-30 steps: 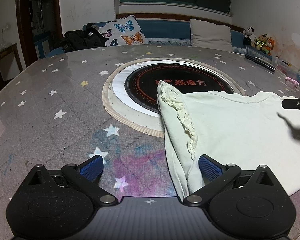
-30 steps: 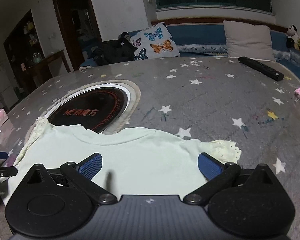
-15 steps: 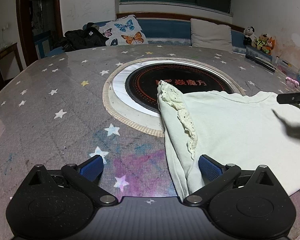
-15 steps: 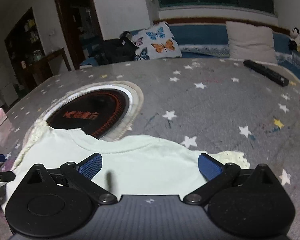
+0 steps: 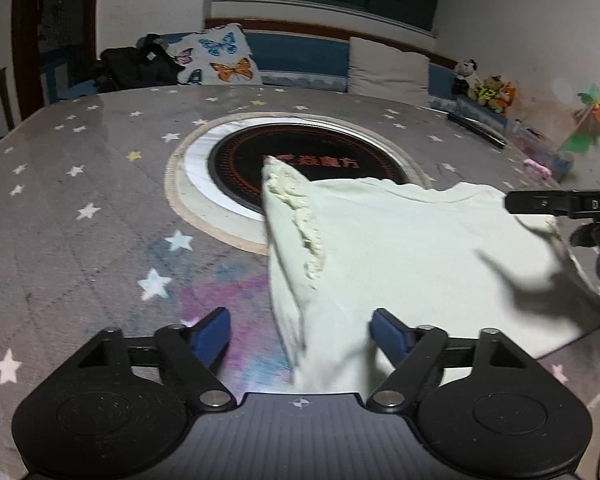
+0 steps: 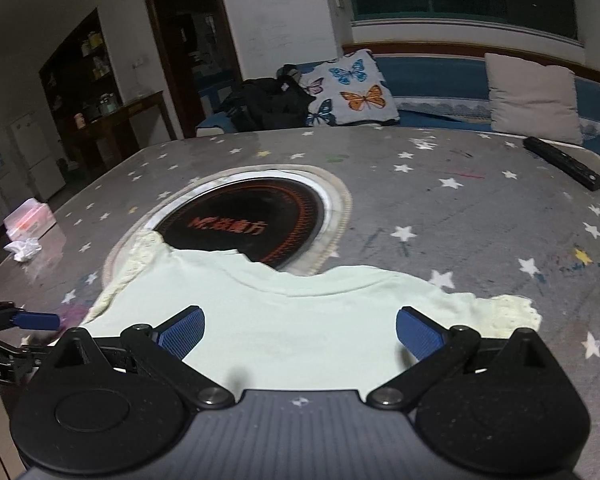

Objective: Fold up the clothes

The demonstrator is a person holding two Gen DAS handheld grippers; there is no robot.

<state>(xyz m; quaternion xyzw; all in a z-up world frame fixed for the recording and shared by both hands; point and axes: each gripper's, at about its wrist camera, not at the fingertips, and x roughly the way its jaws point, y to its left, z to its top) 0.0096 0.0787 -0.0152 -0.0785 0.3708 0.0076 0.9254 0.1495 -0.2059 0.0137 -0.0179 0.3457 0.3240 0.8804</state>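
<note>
A pale green shirt (image 5: 412, 256) with lace-trimmed sleeves lies flat on the star-patterned table, its collar toward the round black cooktop. My left gripper (image 5: 300, 332) is open, its blue pads on either side of the shirt's folded left edge. My right gripper (image 6: 300, 330) is open and hovers over the middle of the shirt (image 6: 300, 320), below the neckline. A lace sleeve (image 6: 508, 314) sticks out at the right. The right gripper's finger also shows at the right edge of the left wrist view (image 5: 560, 202).
A round black induction cooktop (image 5: 300, 164) with a white rim sits in the table centre. A black remote (image 6: 560, 162) lies at the far right. A pink box and crumpled tissue (image 6: 26, 236) sit at the left edge. A sofa with cushions stands behind the table.
The left gripper has risen slightly and tilted, so the shirt edge looks closer between its pads. The right gripper has lifted and pulled back a little over the shirt. Both stay open.
</note>
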